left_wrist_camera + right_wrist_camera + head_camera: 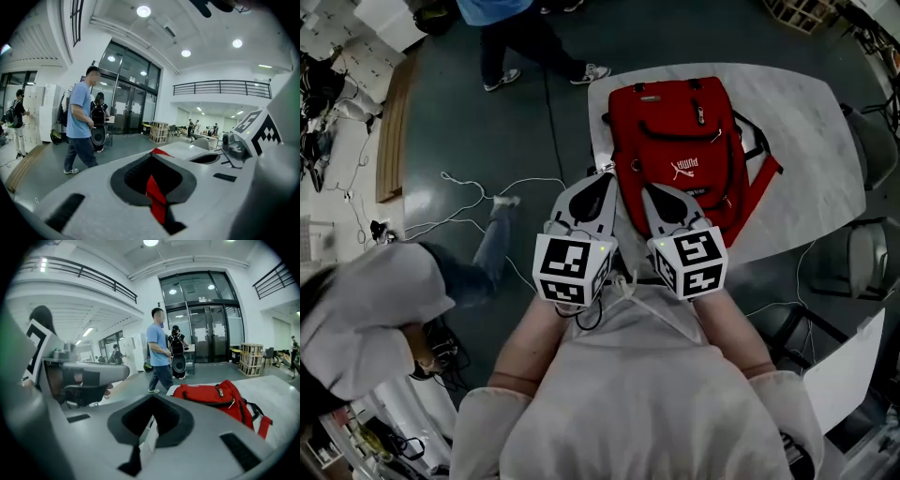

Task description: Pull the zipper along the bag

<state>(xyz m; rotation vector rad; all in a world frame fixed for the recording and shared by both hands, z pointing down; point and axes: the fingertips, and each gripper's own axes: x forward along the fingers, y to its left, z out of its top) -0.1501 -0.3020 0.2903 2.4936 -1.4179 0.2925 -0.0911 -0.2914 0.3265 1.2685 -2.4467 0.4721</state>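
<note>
While the red bag (pixel 684 141) lay flat along the left edge of the white table (pixel 816 122), reaching its near edge, both tongs hung side by side over that near end. The left gripper (pixel 605 180) and the right gripper (pixel 653 194) each had their jaws pressed together, pinching nothing.

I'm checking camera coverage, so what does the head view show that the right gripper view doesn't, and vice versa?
Only the head view: the white cable looping across the dark floor. Only the right gripper view: the glass entrance doors and the stacked wooden crates. Both: the red fabric backpack on the white oval table, and the person in the blue shirt.
</note>
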